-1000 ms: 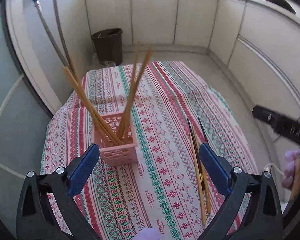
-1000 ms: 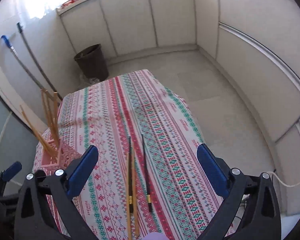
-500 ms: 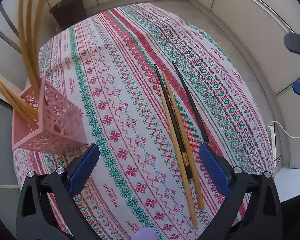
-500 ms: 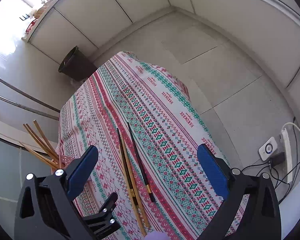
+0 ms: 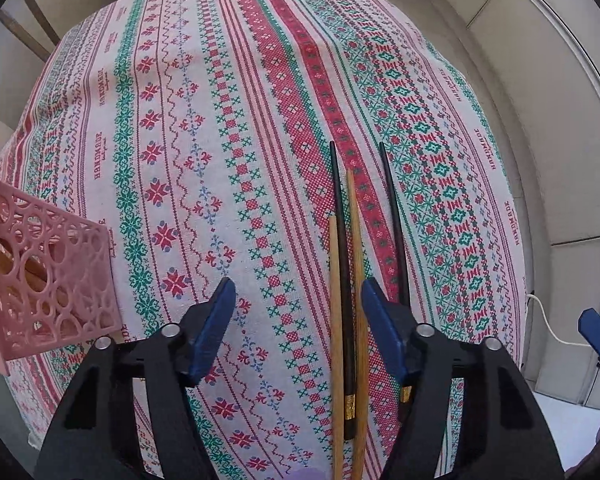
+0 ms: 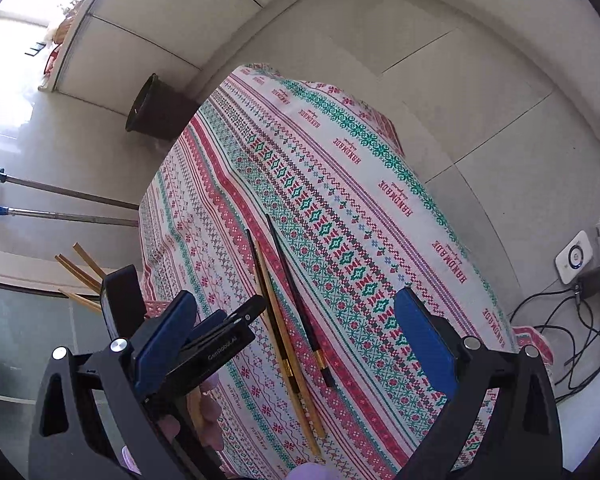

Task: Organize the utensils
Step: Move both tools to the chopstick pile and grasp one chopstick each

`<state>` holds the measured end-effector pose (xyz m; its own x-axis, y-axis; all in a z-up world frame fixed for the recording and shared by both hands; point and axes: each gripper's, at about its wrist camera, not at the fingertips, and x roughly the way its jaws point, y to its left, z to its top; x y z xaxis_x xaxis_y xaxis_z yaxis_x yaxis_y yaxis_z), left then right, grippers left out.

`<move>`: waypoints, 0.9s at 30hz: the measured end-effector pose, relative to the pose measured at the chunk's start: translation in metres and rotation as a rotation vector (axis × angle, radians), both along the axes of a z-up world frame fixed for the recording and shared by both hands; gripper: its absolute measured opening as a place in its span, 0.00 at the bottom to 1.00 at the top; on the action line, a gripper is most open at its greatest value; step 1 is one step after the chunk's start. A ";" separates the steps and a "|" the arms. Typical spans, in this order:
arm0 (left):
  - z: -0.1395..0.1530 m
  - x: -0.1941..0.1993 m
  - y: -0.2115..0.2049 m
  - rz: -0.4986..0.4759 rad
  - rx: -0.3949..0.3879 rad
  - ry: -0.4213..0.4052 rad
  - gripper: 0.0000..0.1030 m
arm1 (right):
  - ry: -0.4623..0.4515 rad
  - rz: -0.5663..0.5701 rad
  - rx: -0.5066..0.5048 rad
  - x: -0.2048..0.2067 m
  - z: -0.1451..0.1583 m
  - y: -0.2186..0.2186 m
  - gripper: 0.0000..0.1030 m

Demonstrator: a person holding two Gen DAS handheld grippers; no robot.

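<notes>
Chopsticks (image 5: pixel 350 292), 2 bamboo and 2 black, lie on the tablecloth (image 5: pixel 204 128); left gripper (image 5: pixel 296 300) open over 3, so descend squarely, then close; right gripper (image 6: pixel 296 320) open, idle.

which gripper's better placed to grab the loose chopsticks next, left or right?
Left. The left gripper is open, low over the tablecloth, with the wooden chopsticks and a black chopstick between its fingers. The right gripper is open but higher, farther back.
</notes>
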<state>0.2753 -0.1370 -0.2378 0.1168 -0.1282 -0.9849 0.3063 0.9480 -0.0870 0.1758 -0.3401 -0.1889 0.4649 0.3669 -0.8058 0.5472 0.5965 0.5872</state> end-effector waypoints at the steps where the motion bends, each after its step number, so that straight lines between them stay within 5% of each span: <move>1: -0.001 0.002 -0.001 0.003 0.006 -0.007 0.54 | 0.000 -0.001 0.006 0.000 -0.001 -0.001 0.93; 13: -0.013 0.016 -0.022 -0.016 0.044 -0.014 0.34 | 0.003 0.012 -0.007 0.001 0.000 -0.004 0.93; 22: -0.023 0.008 -0.036 -0.077 0.084 -0.032 0.31 | -0.005 0.036 -0.001 0.005 0.002 -0.001 0.93; 27: -0.020 -0.013 -0.046 -0.100 0.025 -0.076 0.08 | -0.046 0.069 0.014 0.015 0.003 0.010 0.93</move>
<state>0.2620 -0.1833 -0.2581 0.1793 -0.1181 -0.9767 0.4043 0.9139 -0.0363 0.1908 -0.3301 -0.1864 0.4749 0.4100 -0.7787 0.4773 0.6234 0.6193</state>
